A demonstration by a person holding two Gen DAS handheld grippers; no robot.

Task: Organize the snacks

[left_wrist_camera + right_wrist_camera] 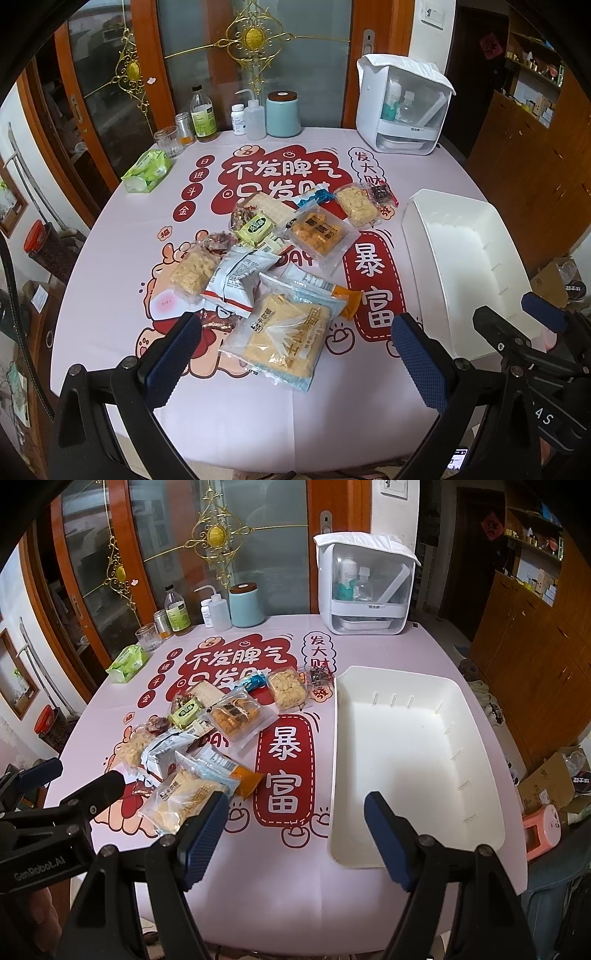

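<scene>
The tablecloth (236,886) ahead of the claws reads 不发脾气 and 暴富; "GenRobot.AI" stands on the left gripper (74,771), left of the right claw.

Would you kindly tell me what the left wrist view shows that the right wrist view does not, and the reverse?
Only the left wrist view shows the crisp-rice pack at the pile's left in full. Only the right wrist view shows the whole inside of the white bin, with nothing in it, and a pink object on the floor. Both show the snack pile loose on the tablecloth, and both hand-held grippers, left and right, open.
</scene>
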